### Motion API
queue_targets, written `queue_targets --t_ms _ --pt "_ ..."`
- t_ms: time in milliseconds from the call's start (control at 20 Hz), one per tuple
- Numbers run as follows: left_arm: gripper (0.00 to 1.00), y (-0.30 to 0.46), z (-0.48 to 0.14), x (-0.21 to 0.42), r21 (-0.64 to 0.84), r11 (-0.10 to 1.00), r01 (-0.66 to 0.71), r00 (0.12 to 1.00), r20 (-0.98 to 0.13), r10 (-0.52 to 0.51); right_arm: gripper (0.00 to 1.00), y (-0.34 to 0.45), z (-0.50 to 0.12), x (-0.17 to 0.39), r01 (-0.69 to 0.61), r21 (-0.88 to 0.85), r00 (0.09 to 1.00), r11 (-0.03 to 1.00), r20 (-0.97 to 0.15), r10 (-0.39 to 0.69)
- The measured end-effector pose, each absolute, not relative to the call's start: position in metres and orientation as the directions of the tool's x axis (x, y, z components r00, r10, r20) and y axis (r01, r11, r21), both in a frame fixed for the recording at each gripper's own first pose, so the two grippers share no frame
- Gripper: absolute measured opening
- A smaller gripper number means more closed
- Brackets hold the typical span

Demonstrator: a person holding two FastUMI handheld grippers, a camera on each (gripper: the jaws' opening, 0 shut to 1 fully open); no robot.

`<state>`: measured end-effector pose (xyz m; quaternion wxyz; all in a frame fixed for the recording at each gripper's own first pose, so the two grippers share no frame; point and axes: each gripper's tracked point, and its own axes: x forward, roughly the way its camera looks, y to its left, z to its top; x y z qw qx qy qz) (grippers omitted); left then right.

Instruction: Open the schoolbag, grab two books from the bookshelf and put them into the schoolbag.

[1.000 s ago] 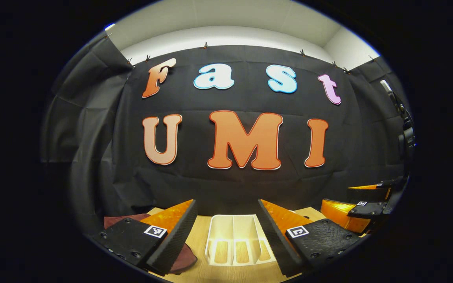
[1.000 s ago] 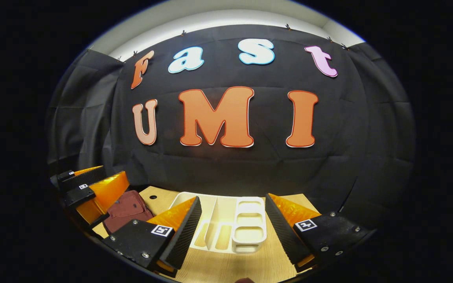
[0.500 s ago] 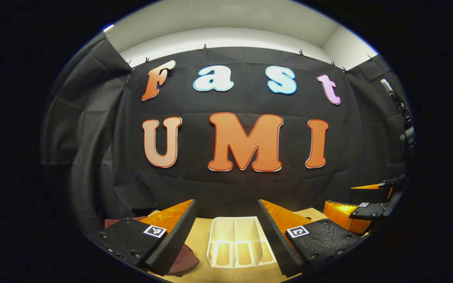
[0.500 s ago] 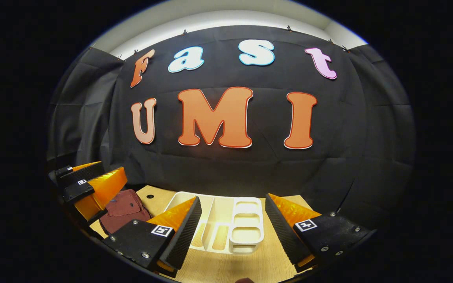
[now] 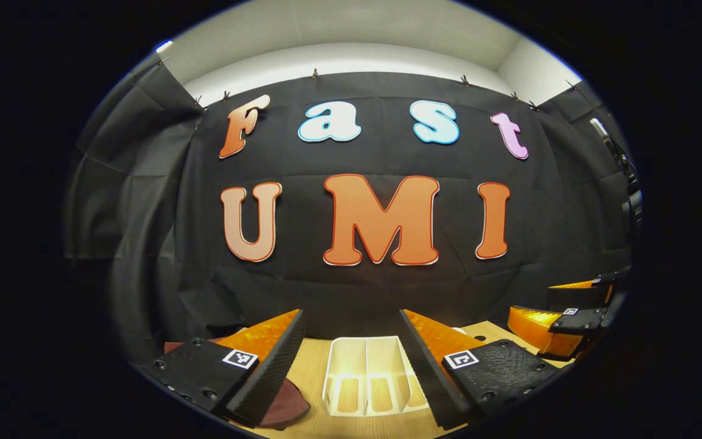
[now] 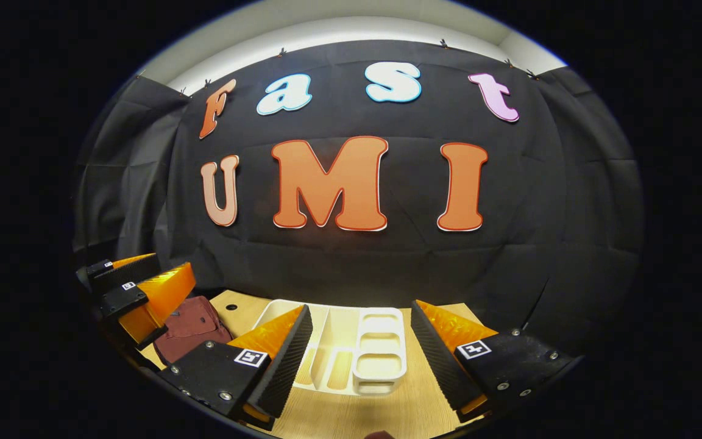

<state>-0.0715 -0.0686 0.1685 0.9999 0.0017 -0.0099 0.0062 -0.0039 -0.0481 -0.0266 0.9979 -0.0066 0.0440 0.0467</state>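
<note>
In the left gripper view, the dark red schoolbag (image 5: 290, 405) lies on the wooden table (image 5: 311, 366) at the lower left, mostly hidden behind the near finger. The left gripper (image 5: 351, 372) is held above the table with its fingers spread wide and nothing between them. Through that gap sits the white bookshelf (image 5: 366, 372) — an open rack with upright dividers, its slots showing only the table's wood through cut-outs in the floor. No books can be made out in it. At the far right edge the right gripper (image 5: 570, 317) hangs above the table corner, well apart from the rack.

In the right gripper view, the left gripper (image 6: 138, 292) sits at the far left, its fingers a little apart and empty, just above the schoolbag (image 6: 192, 329). The bag rests closed-looking and slumped on the table (image 6: 351, 414) near a small hole in the wood, beside the bookshelf (image 6: 381, 347). The right gripper (image 6: 360, 353) hovers with its fingers spread wide — nothing gripped — and the rack lies in the gap between them, its divided slots to the left and a column of rounded openings to the right.
</note>
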Motion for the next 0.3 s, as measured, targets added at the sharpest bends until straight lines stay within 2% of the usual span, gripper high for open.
queue_targets --t_ms 100,150,300 --pt "0.94 -0.0687 0.1701 -0.0722 0.011 1.000 -0.012 1.000 0.025 0.012 1.00 -0.0463 -0.0265 -0.0028 -0.101 -0.011 0.991 0.995 -0.089 0.100" --pt "0.94 -0.0694 0.1710 -0.0720 0.013 1.000 -0.012 1.000 0.028 0.012 0.97 -0.0463 -0.0264 -0.0028 -0.102 -0.012 0.991 0.995 -0.089 0.100" --pt "0.94 -0.0681 0.1720 -0.0729 0.018 1.000 -0.015 0.999 0.029 0.014 0.97 -0.0448 -0.0261 -0.0040 -0.108 -0.009 0.990 0.994 -0.090 0.107"
